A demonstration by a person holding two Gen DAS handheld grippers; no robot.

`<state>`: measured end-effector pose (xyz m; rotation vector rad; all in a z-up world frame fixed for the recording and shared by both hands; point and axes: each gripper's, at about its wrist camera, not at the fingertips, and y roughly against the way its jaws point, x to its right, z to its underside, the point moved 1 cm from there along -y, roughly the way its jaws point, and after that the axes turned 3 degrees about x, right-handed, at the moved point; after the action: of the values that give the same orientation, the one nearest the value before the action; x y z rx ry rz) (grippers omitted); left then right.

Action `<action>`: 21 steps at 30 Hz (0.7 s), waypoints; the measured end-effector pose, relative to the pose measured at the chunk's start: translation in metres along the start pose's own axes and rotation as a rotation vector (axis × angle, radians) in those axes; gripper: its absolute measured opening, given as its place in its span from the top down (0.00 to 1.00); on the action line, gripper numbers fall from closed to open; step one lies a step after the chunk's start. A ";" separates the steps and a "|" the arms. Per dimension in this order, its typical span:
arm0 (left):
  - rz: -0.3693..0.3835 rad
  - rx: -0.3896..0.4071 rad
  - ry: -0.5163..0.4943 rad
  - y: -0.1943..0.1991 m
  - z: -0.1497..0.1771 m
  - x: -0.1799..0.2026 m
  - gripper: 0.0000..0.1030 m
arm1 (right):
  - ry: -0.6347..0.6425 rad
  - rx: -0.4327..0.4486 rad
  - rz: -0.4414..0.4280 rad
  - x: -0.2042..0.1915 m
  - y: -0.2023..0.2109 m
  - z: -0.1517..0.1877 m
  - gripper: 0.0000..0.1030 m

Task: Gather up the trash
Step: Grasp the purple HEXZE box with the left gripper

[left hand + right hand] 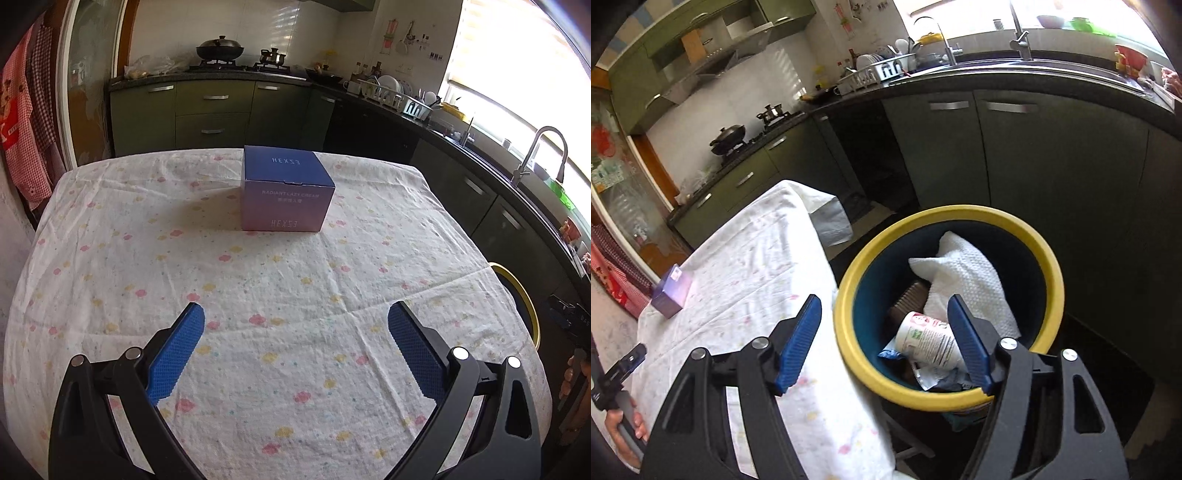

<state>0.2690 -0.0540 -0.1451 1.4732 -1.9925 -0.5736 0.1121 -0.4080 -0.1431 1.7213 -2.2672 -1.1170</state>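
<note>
both tools spread, nothing between: left tool (295, 325), right tool (884, 317); one box (286, 192), one bin (849, 306).

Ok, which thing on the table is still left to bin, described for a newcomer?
Find the table with the flowered cloth. Near its far edge stands a box, alone on the cloth: blue on top fading to pink, with pale lettering.

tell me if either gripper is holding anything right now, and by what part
Nothing is held. The left gripper is open over the tablecloth, short of the blue box. The right gripper is open above the yellow-rimmed bin, with nothing between its pads.
</note>
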 end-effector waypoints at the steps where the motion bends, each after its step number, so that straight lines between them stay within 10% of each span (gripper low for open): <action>1: -0.005 -0.019 -0.002 -0.003 -0.002 0.003 0.05 | 0.002 0.008 -0.008 -0.001 0.004 0.000 0.35; 15: -0.283 -0.024 -0.047 -0.074 -0.076 0.025 0.05 | 0.003 0.002 -0.100 -0.003 0.012 0.012 0.34; 21: -0.280 -0.043 -0.018 -0.094 -0.084 0.020 0.05 | -0.018 -0.011 -0.116 0.003 0.010 0.013 0.34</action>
<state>0.3881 -0.1009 -0.1401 1.7388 -1.7871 -0.7433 0.0968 -0.4029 -0.1475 1.8672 -2.1917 -1.1685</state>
